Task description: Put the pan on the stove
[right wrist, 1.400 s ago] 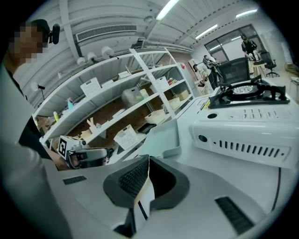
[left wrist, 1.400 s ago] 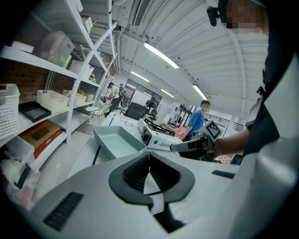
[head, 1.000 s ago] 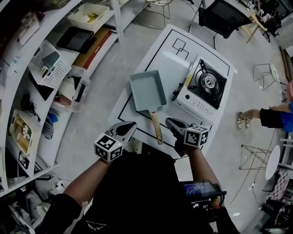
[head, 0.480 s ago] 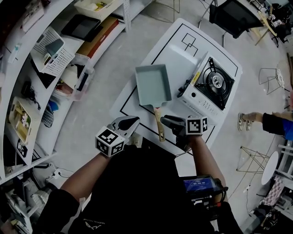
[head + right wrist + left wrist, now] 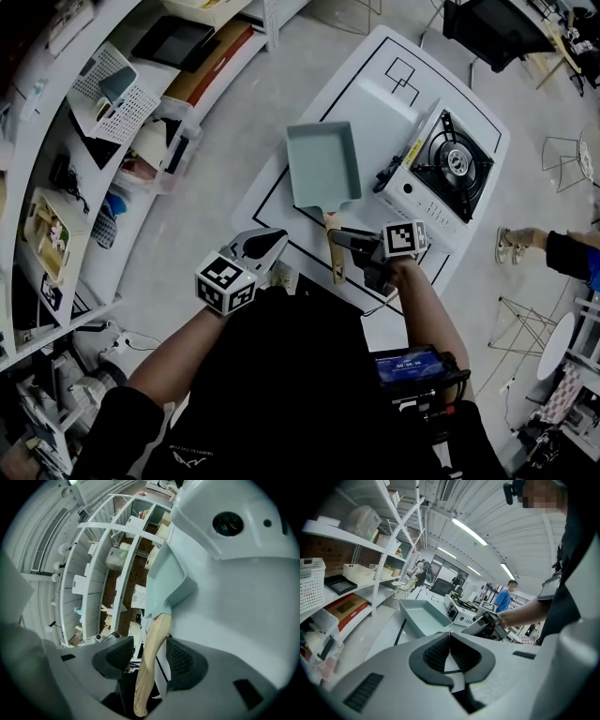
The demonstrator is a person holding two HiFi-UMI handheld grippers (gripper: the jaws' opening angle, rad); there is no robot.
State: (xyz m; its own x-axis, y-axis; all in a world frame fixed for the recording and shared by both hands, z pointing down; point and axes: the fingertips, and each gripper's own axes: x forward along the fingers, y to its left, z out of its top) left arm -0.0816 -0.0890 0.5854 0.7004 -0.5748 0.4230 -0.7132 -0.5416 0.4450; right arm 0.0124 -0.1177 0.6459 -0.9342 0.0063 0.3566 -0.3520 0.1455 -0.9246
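On your white table point(image 5: 375, 80) beside the left-edge shelving point(image 5: 56, 169), the pale-teal rectangular pan point(image 5: 323, 164) lies frame-centre, long axis vertical, wooden handle point(image 5: 152, 653) pointing down between your right gripper's point(image 5: 339, 236) opening jaws; left gripper point(image 5: 270, 241) clenched empty.

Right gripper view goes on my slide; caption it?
Right tool, jaws opening, straddles the wooden handle of the teal pan on the white table, not gripping.
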